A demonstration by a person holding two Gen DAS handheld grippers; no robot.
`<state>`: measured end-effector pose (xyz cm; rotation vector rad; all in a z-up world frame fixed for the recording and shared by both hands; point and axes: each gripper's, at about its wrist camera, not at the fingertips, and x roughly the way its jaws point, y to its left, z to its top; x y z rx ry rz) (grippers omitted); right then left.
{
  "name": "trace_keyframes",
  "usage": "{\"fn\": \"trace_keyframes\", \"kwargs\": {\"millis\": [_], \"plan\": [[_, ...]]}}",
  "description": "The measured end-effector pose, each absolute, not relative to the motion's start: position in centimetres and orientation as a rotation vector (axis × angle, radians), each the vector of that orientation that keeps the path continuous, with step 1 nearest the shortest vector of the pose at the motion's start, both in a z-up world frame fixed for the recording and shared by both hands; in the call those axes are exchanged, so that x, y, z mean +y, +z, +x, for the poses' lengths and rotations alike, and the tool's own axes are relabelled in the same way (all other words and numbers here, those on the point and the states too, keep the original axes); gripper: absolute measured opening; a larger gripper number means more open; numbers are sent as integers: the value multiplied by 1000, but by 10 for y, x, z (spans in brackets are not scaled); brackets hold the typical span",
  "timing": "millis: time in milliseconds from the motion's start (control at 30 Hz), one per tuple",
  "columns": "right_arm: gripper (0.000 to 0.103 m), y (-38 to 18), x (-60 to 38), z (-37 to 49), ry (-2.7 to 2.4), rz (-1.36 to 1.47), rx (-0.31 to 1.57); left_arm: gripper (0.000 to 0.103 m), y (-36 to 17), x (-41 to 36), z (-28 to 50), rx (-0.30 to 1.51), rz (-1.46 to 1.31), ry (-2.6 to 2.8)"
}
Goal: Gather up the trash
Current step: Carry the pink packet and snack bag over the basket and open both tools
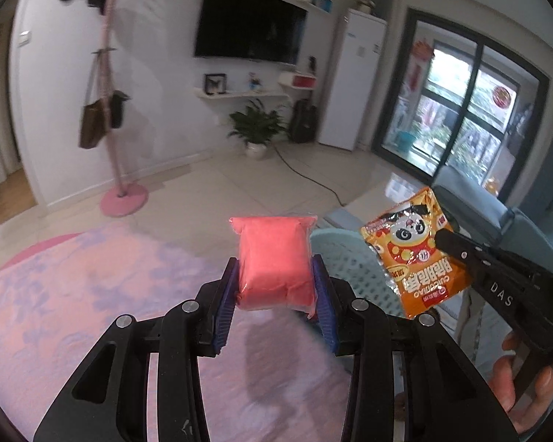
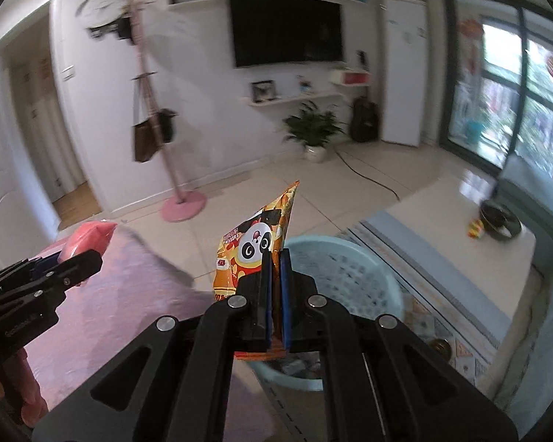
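Note:
My left gripper (image 1: pixel 275 270) is shut on a pink plastic-wrapped packet (image 1: pixel 274 261) and holds it in the air above the pink rug. The packet also shows in the right wrist view (image 2: pixel 86 243). My right gripper (image 2: pixel 275 258) is shut on an orange snack wrapper with a panda print (image 2: pixel 254 246), held up over the light blue perforated trash basket (image 2: pixel 344 276). In the left wrist view the wrapper (image 1: pixel 416 254) hangs from the right gripper (image 1: pixel 442 237), with the basket (image 1: pixel 354 269) just behind it.
A pink patterned rug (image 1: pixel 92 294) covers the floor below. A low white table (image 2: pixel 472 235) at the right carries a dark bowl (image 2: pixel 499 219). A pink coat stand (image 1: pixel 123 199), a potted plant (image 1: pixel 256 129) and a floor cable (image 1: pixel 306 176) stand further back.

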<state>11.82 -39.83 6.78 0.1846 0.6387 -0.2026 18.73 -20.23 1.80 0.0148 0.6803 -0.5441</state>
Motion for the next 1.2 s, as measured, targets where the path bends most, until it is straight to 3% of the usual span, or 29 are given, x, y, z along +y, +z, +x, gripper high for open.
{"fn": "trace_keyframes", "kwargs": {"millis": [367, 667, 800, 933, 1200], "plan": [[3, 0, -459, 138, -336, 240, 773, 37, -44, -284, 241, 850, 48, -653], [3, -42, -466, 161, -355, 236, 861, 41, -75, -296, 258, 917, 0, -656], [5, -51, -471, 168, -341, 282, 890, 61, -74, -290, 255, 916, -58, -665], [6, -51, -471, 164, -319, 322, 902, 70, -61, -277, 242, 875, -57, -673], [9, -13, -444, 129, -251, 320, 843, 74, -25, -235, 198, 787, -86, -662]]}}
